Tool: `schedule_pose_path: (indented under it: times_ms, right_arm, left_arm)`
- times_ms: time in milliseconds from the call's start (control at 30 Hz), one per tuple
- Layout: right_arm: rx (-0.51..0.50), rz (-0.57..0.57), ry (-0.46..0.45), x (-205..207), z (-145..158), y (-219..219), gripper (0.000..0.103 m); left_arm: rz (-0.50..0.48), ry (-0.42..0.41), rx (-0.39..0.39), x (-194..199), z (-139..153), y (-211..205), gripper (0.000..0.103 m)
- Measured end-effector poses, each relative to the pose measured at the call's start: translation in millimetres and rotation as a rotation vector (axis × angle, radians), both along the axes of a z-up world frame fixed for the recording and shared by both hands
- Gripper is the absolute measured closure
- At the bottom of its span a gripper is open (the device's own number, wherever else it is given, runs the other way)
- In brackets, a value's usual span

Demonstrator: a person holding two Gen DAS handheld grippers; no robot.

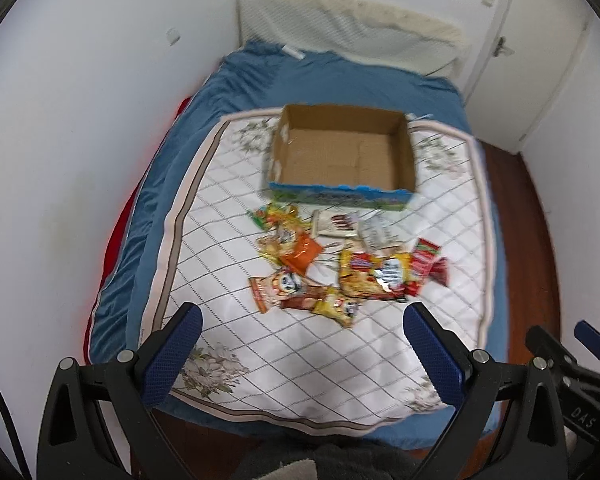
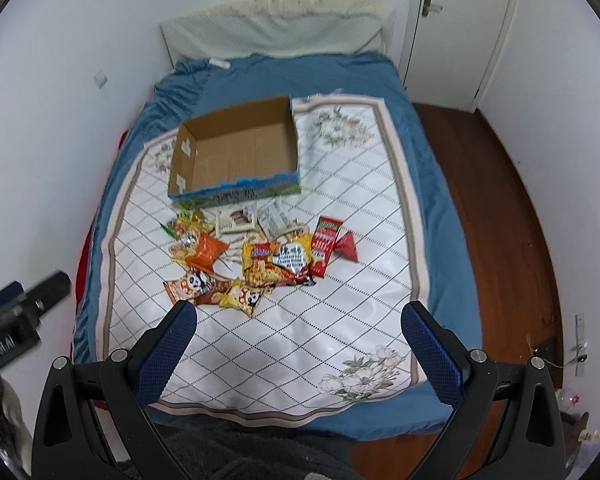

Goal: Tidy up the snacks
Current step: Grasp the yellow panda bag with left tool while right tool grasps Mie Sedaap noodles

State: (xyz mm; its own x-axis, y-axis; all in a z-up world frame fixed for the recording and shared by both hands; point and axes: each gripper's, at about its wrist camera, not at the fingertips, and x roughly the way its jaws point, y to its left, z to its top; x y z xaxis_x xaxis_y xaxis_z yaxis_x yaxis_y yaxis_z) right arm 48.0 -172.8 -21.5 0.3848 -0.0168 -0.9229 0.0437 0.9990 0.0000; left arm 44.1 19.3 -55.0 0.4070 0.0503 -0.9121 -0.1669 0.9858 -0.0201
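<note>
An open cardboard box (image 1: 342, 152) with a blue printed front stands on a white quilted cloth (image 1: 292, 344) on a bed; it looks empty inside. It also shows in the right wrist view (image 2: 236, 152). Several snack packets (image 1: 340, 264) lie in a loose pile on the cloth just in front of the box, also seen in the right wrist view (image 2: 256, 256). My left gripper (image 1: 302, 316) is open and empty, held above the near end of the bed. My right gripper (image 2: 298, 314) is open and empty, beside the left one.
The bed has a blue sheet (image 1: 228, 80) and a pale headboard (image 1: 340, 28). White walls close in on the left. A wooden floor (image 2: 496, 208) and a white door (image 2: 460, 28) lie to the right. A dark cloth (image 2: 240, 456) lies below the grippers.
</note>
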Motion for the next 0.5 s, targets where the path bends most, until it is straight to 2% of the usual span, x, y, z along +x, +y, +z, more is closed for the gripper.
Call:
schedule_pose_path:
  times_ms: [133,233,400,500]
  right_arm:
    - [0.012,0.007,0.071,36.0,-58.3,2.0,0.0]
    - [-0.014,0.068,0.105,68.1,-108.8,11.4,0.0]
    - [-0.123,0.282,0.218,123.6,-200.0,46.5,0.0]
    - [-0.199,0.456,0.281,149.3,-255.4,70.0,0.0]
  left_arm:
    - [0.042,0.074,0.016,27.8,-48.6,17.8,0.0]
    - [0.073,0.151,0.031,50.8,-97.6,32.4,0.0]
    - [0.109,0.254,0.019,78.2,-170.1,45.7,0.0]
    - [0.135,0.308,0.007,91.1,-212.4,50.1,0.0]
